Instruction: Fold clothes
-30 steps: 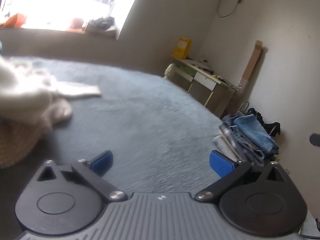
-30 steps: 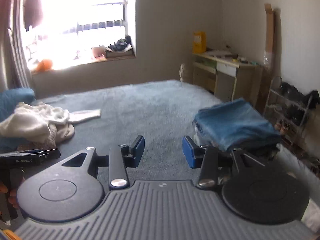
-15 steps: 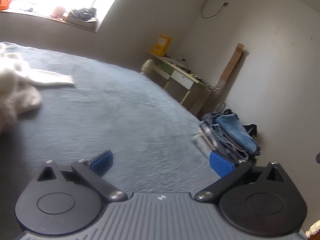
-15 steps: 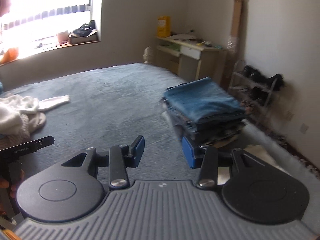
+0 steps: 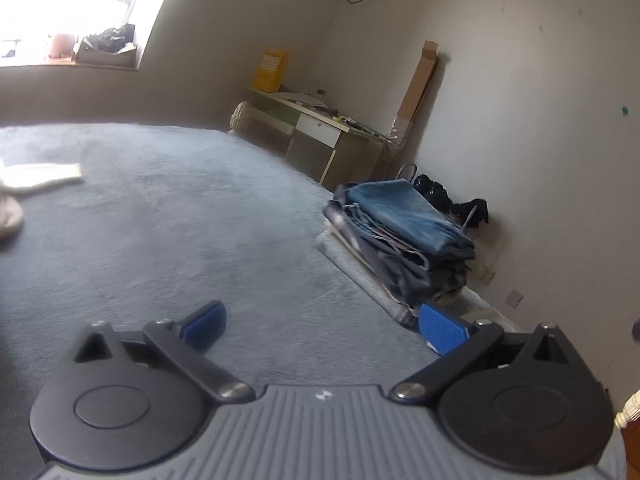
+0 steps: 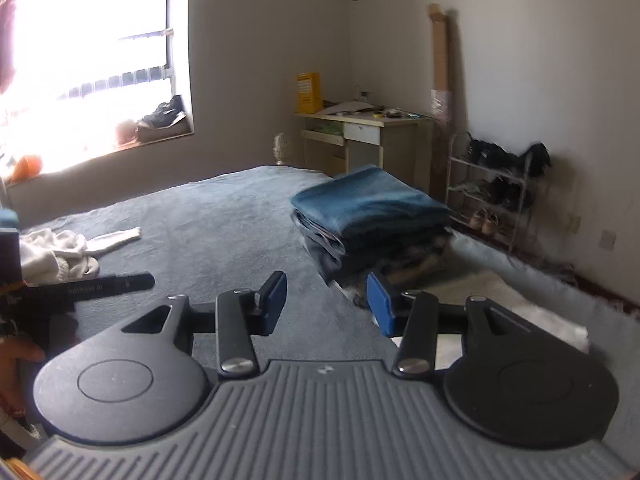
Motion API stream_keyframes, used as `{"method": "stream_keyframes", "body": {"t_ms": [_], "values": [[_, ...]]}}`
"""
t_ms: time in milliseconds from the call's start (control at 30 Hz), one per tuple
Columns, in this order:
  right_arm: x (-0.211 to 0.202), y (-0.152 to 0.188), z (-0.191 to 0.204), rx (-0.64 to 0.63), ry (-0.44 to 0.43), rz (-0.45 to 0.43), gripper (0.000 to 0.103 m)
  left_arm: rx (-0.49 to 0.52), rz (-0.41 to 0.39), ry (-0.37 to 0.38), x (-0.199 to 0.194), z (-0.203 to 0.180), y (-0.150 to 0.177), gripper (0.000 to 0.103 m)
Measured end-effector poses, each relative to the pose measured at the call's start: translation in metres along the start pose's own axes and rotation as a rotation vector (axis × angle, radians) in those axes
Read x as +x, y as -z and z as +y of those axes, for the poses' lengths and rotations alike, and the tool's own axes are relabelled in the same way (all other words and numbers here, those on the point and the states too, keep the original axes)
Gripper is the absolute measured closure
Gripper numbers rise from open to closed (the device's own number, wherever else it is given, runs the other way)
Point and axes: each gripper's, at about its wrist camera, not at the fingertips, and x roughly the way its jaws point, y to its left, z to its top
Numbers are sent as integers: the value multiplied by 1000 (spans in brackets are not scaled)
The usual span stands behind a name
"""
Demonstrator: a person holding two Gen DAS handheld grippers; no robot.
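Blue denim lies on top of the stack of folded clothes (image 6: 370, 216), which sits at the edge of the grey-blue bed cover (image 6: 208, 224), on the side nearest the small desk (image 6: 368, 136). In the right wrist view the right gripper (image 6: 327, 302) has its blue pads spread apart with nothing between them, and the stack is just beyond them, a little toward the right pad. In the left wrist view the left gripper (image 5: 322, 322) has its jaws spread wide and empty; the stack (image 5: 400, 236) is in front of its right pad, near but not touching. A loose pile of white clothes (image 6: 56, 252) lies on the cover well apart from the stack, on the far side from the desk. A yellow box (image 6: 308, 92) stands on the desk; its print is too small to read. The writing on the other gripper's black body, seen at the left edge of the right wrist view, is blurred and I cannot read it.
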Motion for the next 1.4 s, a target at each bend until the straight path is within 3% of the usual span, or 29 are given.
{"method": "stream_keyframes", "body": {"t_ms": [267, 600, 800, 1033, 1400], "values": [[-45, 21, -45, 132, 1, 38, 52, 52, 82, 39, -30, -75, 14, 0], [-98, 55, -57, 115, 144, 77, 17, 132, 176, 69, -65, -156, 59, 0], [-111, 70, -71, 152, 222, 94, 4, 133, 190, 33, -81, -174, 83, 0], [-117, 81, -82, 153, 322, 129, 1, 168, 197, 42, -88, -192, 98, 0], [-114, 84, -84, 133, 390, 173, 1, 149, 195, 36, -90, -199, 103, 0]]}}
